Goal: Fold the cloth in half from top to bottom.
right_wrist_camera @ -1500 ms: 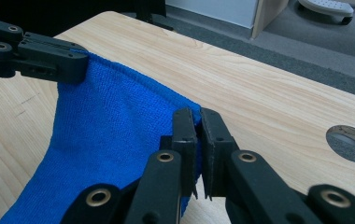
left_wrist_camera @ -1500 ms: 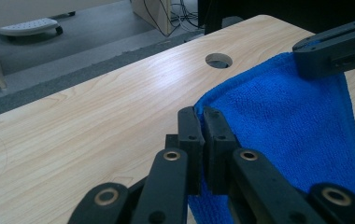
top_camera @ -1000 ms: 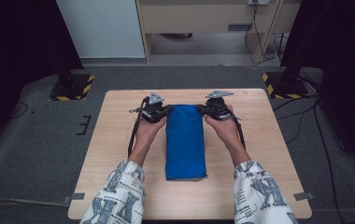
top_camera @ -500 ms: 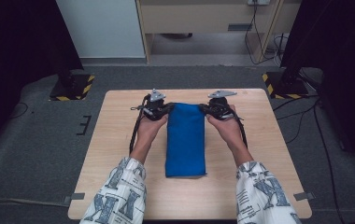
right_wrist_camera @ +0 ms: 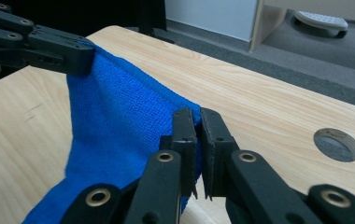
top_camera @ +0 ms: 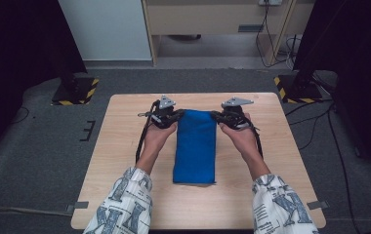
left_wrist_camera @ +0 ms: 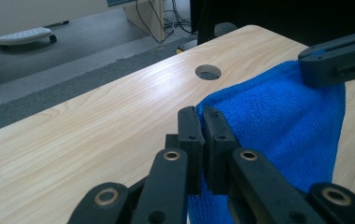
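Barely anything has been shifted since the earlier frames, tbh: both hands are parked at the same far corners of the cloth, and the cloth looks maybe a touch more stretched toward the far edge of the desk, hard to be sure.

High view: the blue cloth (top_camera: pixel 195 146) is laid as a long folded strip down the middle of the desk (top_camera: pixel 125 195), its near end flat and well short of the near edge. The left claw (top_camera: pixel 176 116) is clamped on the far left corner, the right claw (top_camera: pixel 215 115) on the far right corner, so the far hem is stretched between them. Patterned sleeves (top_camera: pixel 120 204) are seen coming in from the bottom.

Left gripper view: the left claw (left_wrist_camera: pixel 202 122) is pinched almost fully together, with a thin bit of the blue cloth (left_wrist_camera: pixel 283 126) caught between the jaws. The rest of the cloth is spread off to the right, and the right claw (left_wrist_camera: pixel 306 65) is seen gripping the opposite corner. A round hole (left_wrist_camera: pixel 208 72) in the desk (left_wrist_camera: pixel 73 140) sits just beyond.

Right gripper view: same deal mirrored. The right claw (right_wrist_camera: pixel 198 122) is squeezed narrow on the cloth's corner, the blue cloth (right_wrist_camera: pixel 115 126) is draped away to the left and down to the desk (right_wrist_camera: pixel 269 98), and the left claw (right_wrist_camera: pixel 84 58) is seen holding the other corner up. The hem between them is held slightly off the wood.
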`<move>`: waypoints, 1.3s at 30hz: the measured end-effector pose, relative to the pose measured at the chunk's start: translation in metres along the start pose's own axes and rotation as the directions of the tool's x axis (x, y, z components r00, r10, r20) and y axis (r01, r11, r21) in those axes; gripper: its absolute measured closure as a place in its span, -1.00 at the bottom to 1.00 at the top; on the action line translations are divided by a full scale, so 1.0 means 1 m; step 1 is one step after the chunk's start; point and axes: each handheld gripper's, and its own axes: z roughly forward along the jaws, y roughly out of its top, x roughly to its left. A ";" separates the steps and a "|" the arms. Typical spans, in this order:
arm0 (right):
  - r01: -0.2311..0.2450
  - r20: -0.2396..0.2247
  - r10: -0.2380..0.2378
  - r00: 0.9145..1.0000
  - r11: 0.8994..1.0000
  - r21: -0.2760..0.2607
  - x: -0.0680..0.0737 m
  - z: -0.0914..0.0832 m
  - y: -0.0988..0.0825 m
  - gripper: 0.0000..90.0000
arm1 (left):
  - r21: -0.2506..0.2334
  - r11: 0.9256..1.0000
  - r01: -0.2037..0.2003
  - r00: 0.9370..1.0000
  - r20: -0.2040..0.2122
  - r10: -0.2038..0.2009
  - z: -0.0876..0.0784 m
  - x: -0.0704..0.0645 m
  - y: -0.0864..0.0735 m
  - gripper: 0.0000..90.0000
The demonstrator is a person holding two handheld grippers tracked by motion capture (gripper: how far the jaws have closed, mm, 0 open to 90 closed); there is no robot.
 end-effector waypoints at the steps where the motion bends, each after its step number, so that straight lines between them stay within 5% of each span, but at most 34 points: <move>1: 0.003 -0.005 -0.004 1.000 1.000 -0.005 0.001 -0.001 0.000 0.90 | 0.000 1.000 0.000 1.000 0.001 0.000 -0.002 0.000 -0.001 0.93; 15: 0.047 -0.047 -0.047 0.998 0.999 0.006 0.024 -0.012 -0.013 0.90 | -0.007 1.000 0.001 1.000 0.026 -0.001 -0.026 -0.011 -0.025 0.93; 39: 0.084 -0.101 -0.080 0.992 0.996 0.041 0.044 -0.027 -0.052 0.89 | 0.008 1.000 -0.017 0.998 0.061 0.016 -0.040 -0.031 -0.060 0.92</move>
